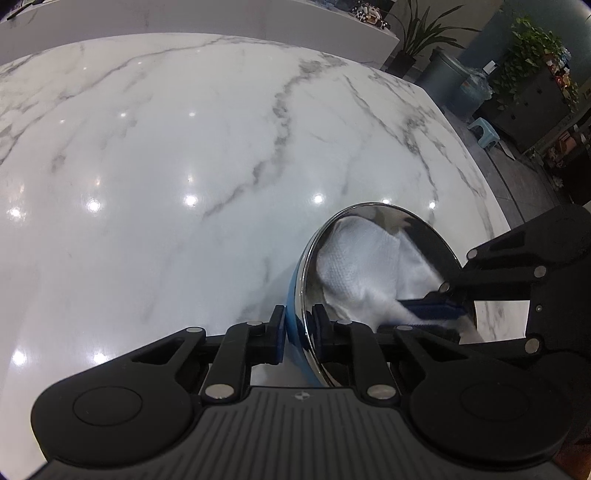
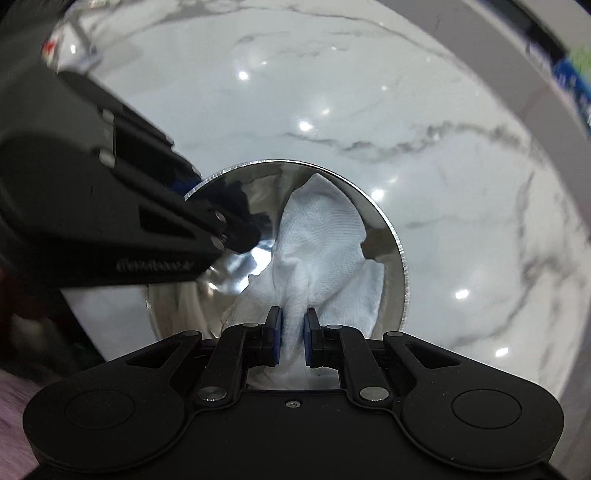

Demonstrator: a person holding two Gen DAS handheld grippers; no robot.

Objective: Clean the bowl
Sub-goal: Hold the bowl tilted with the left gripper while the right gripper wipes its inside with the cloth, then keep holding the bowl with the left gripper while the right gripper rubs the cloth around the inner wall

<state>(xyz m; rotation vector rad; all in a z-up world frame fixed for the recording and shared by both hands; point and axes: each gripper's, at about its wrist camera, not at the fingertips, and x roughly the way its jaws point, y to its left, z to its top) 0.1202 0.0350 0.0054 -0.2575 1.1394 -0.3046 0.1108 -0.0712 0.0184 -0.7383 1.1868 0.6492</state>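
In the left wrist view, the left gripper [image 1: 298, 328] is seen pinching the rim of the bowl [image 1: 417, 229], one pad on the blue outer wall and the other on the shiny inside, at about six o'clock of the picture; the bowl itself lies toward four o'clock, resting on the marble table [image 1: 166, 166] near its right edge. A white cloth [image 1: 354, 273] is bunched inside the bowl, and the right gripper [image 1: 432, 312] enters from three o'clock with its blue pads pressed together on the cloth. For the wiping to be done well, the rim should be held firmly so that the bowl is not spun or tipped, while the cloth is swept around the wall and floor of the bowl. Beyond the table, at one to two o'clock, potted plants [image 1: 417, 33], a bin [image 1: 447, 74] and a small blue stool [image 1: 484, 129] are seen, well apart from the work. In the right wrist view, the right gripper [image 2: 292, 332] is shown closed on a fold of the cloth [image 2: 325, 236] at six o'clock, with the bowl [image 2: 391, 229] in the middle of the picture. The left gripper [image 2: 236, 236] reaches in from nine o'clock over the rim. That part of the bowl's wall is covered by it, so it would probably be missed unless the grip is shifted along the rim. The table [image 2: 461, 184] around the bowl is bare, though its edge is judged to be near.
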